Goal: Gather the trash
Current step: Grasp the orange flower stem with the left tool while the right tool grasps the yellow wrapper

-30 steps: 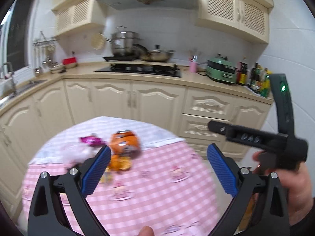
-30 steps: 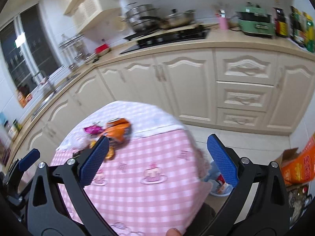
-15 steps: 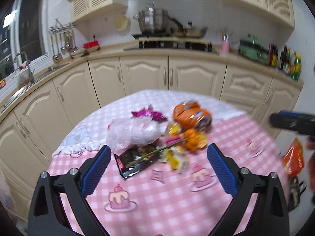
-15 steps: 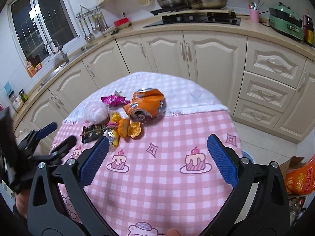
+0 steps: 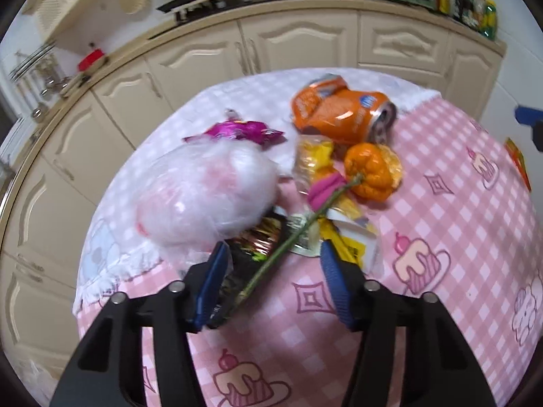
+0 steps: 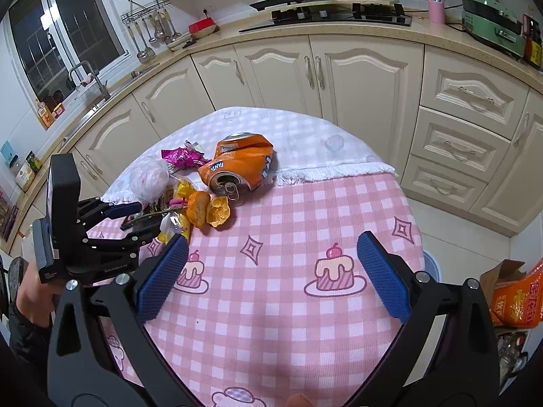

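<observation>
A trash pile lies on the round table: a crushed orange can (image 5: 342,110) (image 6: 239,166), orange peel (image 5: 371,171) (image 6: 208,208), a crumpled clear bag (image 5: 207,193) (image 6: 149,174), a magenta wrapper (image 5: 239,130) (image 6: 181,156), yellow wrappers (image 5: 310,157), a black wrapper (image 5: 256,240) and a wilted flower with a green stem (image 5: 292,240). My left gripper (image 5: 271,278) (image 6: 130,220) is open, low over the table, with the stem and black wrapper between its jaws. My right gripper (image 6: 271,271) is open and empty above the pink cloth, right of the pile.
The table has a pink checked cloth (image 6: 288,224) and a white cloth (image 6: 305,139) at the far side. Cream kitchen cabinets (image 6: 356,78) curve behind it. A cardboard box and an orange bag (image 6: 516,302) sit on the floor at the right.
My left gripper has dropped and moved forward onto the near edge of the pile, its jaws narrower around the stem and black wrapper. My right gripper has held nearly still.
</observation>
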`<state>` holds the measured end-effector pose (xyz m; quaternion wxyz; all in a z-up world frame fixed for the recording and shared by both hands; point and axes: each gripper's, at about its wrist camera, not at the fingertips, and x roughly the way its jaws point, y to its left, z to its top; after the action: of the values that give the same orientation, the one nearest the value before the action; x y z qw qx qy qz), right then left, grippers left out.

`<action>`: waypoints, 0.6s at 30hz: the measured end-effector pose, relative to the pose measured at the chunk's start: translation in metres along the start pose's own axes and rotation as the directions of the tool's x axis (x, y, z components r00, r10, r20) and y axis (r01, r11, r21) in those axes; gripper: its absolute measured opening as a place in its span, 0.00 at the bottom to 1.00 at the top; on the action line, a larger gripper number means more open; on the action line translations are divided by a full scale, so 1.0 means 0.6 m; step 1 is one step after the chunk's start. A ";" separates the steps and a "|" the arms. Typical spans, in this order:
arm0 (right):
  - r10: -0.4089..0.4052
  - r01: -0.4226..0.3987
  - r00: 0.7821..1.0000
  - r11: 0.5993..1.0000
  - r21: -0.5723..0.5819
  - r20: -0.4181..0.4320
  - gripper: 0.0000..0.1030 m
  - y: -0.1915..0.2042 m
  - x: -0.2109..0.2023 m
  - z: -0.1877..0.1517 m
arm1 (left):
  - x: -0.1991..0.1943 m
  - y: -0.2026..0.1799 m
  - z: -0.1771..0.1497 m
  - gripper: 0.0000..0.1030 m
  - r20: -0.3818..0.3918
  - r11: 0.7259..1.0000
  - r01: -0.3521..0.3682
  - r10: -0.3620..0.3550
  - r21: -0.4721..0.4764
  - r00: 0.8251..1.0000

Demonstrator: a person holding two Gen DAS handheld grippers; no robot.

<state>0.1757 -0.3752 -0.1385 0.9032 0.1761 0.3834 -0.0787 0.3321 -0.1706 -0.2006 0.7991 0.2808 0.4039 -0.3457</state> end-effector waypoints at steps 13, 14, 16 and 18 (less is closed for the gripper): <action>0.008 -0.008 1.000 1.000 -0.002 -0.020 0.94 0.005 0.009 -0.008 | -0.023 -0.027 0.000 0.03 0.005 0.990 0.132 -0.132 -0.043 0.991; 0.008 -0.008 1.000 1.000 -0.002 -0.025 0.94 0.005 0.012 -0.009 | -0.028 -0.024 -0.005 0.03 0.019 0.988 0.143 -0.142 -0.065 0.990; 0.013 -0.013 0.999 1.000 -0.007 -0.039 0.94 0.009 0.020 -0.013 | -0.046 -0.023 -0.022 0.03 0.058 0.979 0.171 -0.165 -0.114 0.985; 0.020 -0.021 0.998 1.000 -0.022 -0.054 0.94 0.018 0.030 -0.015 | -0.065 -0.023 -0.042 0.03 0.099 0.968 0.194 -0.180 -0.157 0.979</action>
<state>0.1851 -0.3616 -0.1546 0.8953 0.1717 0.4067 -0.0603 0.2928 -0.1479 -0.1832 0.7998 0.1593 0.4221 -0.3960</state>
